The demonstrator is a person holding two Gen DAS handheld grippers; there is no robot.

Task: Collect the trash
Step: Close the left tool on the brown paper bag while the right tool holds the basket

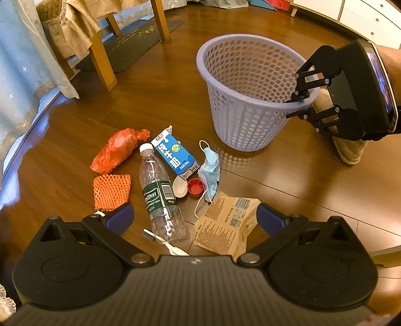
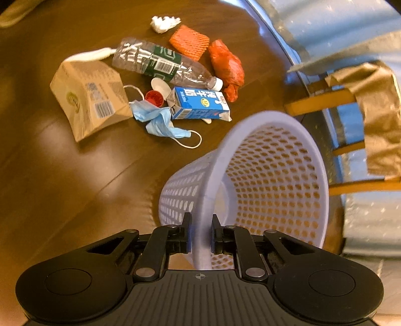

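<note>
Spread wide and empty, left gripper [image 1: 195,218] hovers low over the near end of the litter on the wooden floor [image 1: 288,180]. Directly between and just ahead of its fingers [image 1: 120,217]: plastic bottle [image 1: 160,193], long axis running away from the camera, white cap at the far end, base closest. Just right of that, touching the right finger's side of the view, brown paper bag [image 1: 225,225]. Further on lie milk carton [image 1: 174,155], face mask [image 1: 210,170], red cap [image 1: 196,186], white spoon [image 1: 181,186], orange foam net [image 1: 112,191] and red plastic bag [image 1: 117,150], all bunched close together. Beyond them, toward the far right, stands lavender basket [image 1: 248,92].

Right gripper [image 2: 201,237] clamped on the basket rim [image 2: 203,225], one finger outside the wall, one inside; basket looks tilted, mouth turned toward the pile. Left gripper clearly nearer the trash; bottle probably the easiest first pick, fingers needing to close across its short width.

Right wrist view alone shows a crumpled white tissue [image 2: 164,23] past the net, and the pinch on the rim close up. Left wrist view alone shows a toothbrush [image 1: 160,239] beside the bottle's base and a slippered foot [image 1: 348,148] behind the basket.
</note>
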